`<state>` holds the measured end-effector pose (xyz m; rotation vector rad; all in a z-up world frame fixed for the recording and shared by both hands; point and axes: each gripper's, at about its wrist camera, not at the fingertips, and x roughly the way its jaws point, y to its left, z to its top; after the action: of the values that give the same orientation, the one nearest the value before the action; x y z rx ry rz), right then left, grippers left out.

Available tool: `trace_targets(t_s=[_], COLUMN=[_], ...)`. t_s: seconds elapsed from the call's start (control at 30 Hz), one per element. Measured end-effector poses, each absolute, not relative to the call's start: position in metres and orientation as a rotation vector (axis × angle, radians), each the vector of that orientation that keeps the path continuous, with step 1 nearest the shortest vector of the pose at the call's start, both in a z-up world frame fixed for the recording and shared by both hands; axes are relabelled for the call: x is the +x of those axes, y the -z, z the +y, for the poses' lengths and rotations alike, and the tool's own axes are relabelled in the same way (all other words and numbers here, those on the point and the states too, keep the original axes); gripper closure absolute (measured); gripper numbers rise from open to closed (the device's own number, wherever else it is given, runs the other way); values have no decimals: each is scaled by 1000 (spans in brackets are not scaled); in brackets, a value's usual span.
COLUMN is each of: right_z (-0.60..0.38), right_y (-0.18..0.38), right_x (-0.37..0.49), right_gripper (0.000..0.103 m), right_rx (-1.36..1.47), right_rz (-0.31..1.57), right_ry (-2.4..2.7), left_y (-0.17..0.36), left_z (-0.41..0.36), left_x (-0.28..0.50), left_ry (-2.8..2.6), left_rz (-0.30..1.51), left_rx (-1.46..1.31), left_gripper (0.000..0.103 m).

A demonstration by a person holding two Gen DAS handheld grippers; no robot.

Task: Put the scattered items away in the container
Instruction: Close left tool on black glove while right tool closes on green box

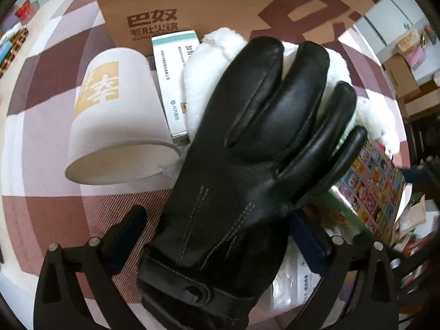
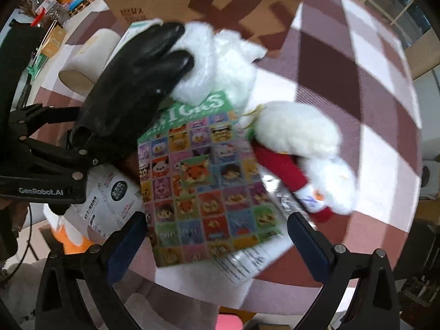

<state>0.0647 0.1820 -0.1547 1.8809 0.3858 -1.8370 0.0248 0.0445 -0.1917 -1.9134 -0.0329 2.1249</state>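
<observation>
A black leather glove (image 1: 247, 148) lies between the spread fingers of my left gripper (image 1: 217, 233), its cuff near the camera; I cannot tell whether the pads touch it. It rests over a white fluffy item (image 1: 209, 63). The glove also shows in the right wrist view (image 2: 132, 88). My right gripper (image 2: 217, 236) is open above a colourful sticker book (image 2: 209, 181). A white plush toy with red parts (image 2: 299, 148) lies to its right. The cardboard box (image 1: 220, 0) stands at the back.
A white paper cup (image 1: 118, 115) lies on its side at the left, next to a white and green carton (image 1: 176, 82). A white printed packet (image 2: 107, 200) lies under the book. The checked tablecloth (image 2: 371, 96) covers the table. Clutter lies beyond the table's edges.
</observation>
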Motion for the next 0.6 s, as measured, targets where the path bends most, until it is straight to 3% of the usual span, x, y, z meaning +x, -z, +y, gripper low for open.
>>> trace_targets(t_s=[0.2,0.23,0.3,0.6], right_z=[181,182,184,187], right_y=[163,163,164,139], right_x=[56,55,53,56], right_gripper=[1,6,10,14], right_rx=[1902,1907,1920,1893], right_rz=[296,291,292,306], right_ry=[1828,1832,1829,1879], left_y=[197,196,194,183], left_z=[51,51,54,51], left_x=[24,24,25,32], left_ry=[-2138,-2136,-2149,-2101], left_rz=[2,4,41,27], left_rx=[-1899,-1896,-1883,-1878], left_gripper=[3,4,22,47])
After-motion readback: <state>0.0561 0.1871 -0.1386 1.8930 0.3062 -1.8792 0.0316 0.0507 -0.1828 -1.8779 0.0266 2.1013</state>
